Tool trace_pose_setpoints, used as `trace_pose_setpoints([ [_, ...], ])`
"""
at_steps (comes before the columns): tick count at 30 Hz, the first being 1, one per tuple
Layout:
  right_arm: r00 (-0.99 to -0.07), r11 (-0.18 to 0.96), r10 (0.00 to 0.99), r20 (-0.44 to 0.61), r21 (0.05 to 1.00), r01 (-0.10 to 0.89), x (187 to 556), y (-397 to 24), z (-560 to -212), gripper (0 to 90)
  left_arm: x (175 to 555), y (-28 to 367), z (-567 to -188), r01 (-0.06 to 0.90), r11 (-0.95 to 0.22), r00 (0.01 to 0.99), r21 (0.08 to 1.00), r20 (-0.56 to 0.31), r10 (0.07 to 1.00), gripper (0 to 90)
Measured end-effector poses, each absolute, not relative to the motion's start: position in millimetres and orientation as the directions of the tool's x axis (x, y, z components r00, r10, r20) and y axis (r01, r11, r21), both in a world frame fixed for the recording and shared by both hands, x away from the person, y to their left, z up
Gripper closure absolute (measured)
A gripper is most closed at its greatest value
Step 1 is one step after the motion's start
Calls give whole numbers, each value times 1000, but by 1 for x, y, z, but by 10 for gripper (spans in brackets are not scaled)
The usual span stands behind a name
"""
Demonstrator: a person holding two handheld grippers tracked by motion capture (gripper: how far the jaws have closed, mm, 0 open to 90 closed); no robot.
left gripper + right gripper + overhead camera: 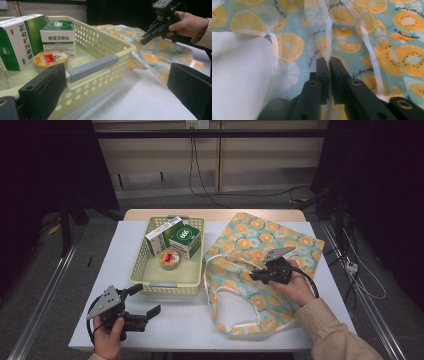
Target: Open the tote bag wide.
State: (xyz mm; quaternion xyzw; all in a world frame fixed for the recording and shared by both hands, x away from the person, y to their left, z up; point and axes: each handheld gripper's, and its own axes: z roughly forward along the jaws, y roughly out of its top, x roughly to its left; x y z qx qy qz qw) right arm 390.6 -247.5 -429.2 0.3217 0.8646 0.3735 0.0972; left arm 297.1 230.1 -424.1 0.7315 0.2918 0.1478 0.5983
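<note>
A fabric bag [260, 245] printed with orange slices lies flat on the right half of the white table [100, 270]. My right gripper [252, 276] rests on the bag's near left part, shut on its pale handle strap [329, 37]. In the right gripper view the strap runs up from between the pressed jaws of the right gripper [329, 62]. At the table's front left my left gripper [147, 299] stands open, held just before the basket [167, 289] with nothing between its jaws. The left gripper view looks past the left gripper [116, 92] to the basket's corner [100, 67] and to the right gripper [145, 40] farther off.
The cream perforated basket holds a tall green-and-white box [162, 234], a second green box [184, 240] and a round tin [170, 258]. The bag's loose handle loops [235, 320] trail toward the table's front edge. Dark floor and metal rails flank the table.
</note>
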Motion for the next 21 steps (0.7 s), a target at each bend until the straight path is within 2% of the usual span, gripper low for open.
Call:
trace_pose_setpoints([
  [6,-788,522,607,105,695,495,387,-243,-430,900,297,231,-424,251,-106,784,962,-138,605,21],
  [12,-835,558,532,142,683,471,369,-230,-425,900,297,230,-424,251,-111,785,962,-135,604,21],
  [15,-851,538,493,181,705,462,364,-228,-420,900,297,229,-423,248,-115,788,962,-131,601,21],
  [21,-809,491,568,149,728,479,379,-246,-410,900,297,228,-424,247,-120,791,962,-128,598,21],
])
